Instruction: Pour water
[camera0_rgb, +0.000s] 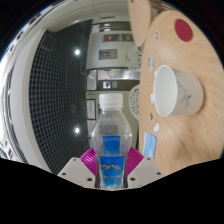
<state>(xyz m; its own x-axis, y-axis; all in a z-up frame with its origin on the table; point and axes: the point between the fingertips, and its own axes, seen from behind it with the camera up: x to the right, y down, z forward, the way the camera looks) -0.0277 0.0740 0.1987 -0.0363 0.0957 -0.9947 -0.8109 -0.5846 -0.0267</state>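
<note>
My gripper (111, 163) is shut on a clear plastic water bottle (111, 135) with a blue label and a white cap. Both magenta pads (91, 160) press on the bottle's sides. The view is rolled to one side, so the wooden table (190, 130) stands as a slanted wall beside the bottle. A white cup (175, 91) sits on that table, beyond and to the side of the bottle's cap, its open mouth facing toward the bottle. The bottle's cap (110, 102) looks closed.
A round red coaster or mat (180, 30) lies on the table beyond the cup. A small blue item (151, 147) lies on the table near the fingers. A dark grid-patterned ceiling (50, 90) with spot lights and shelving fill the background.
</note>
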